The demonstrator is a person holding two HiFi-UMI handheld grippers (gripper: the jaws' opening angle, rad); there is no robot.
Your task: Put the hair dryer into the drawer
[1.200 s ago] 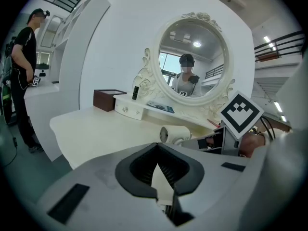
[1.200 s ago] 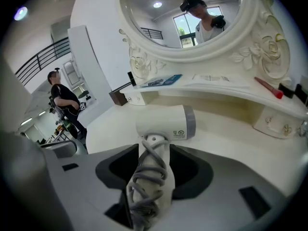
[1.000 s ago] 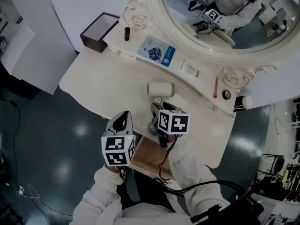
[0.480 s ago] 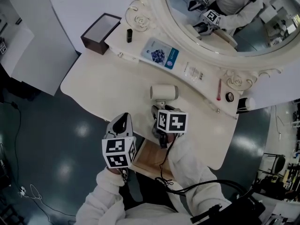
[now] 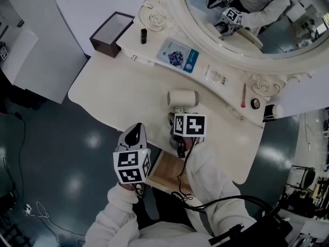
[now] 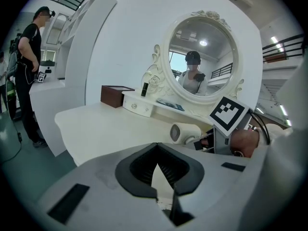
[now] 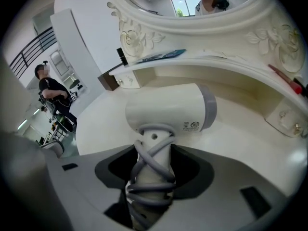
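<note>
The right gripper (image 7: pixel 150 196) has its jaws standing wide and closed on the handle (image 7: pixel 154 153) of the white hair dryer (image 7: pixel 168 110). A grey cord (image 7: pixel 150 179) is wound around this handle, which fills the gap between the two jaws. The barrel of the hair dryer lies crosswise above the jaws, with a grey ring at its right end. The dryer is at the desk (image 5: pixel 118 91), near the front edge and in front of the big round mirror (image 5: pixel 169 32); whether it rests on the top or is lifted a little, I cannot tell. Just below this edge the drawer (image 5: pixel 165 173) is pulled out, and its wooden inside shows between the two grippers. The left gripper (image 6: pixel 165 195) has its jaws together with nothing between them; it hangs at the left of the drawer, in front of the desk, and looks toward the mirror. A brown box (image 5: pixel 109 34) stands at the far left corner.
</note>
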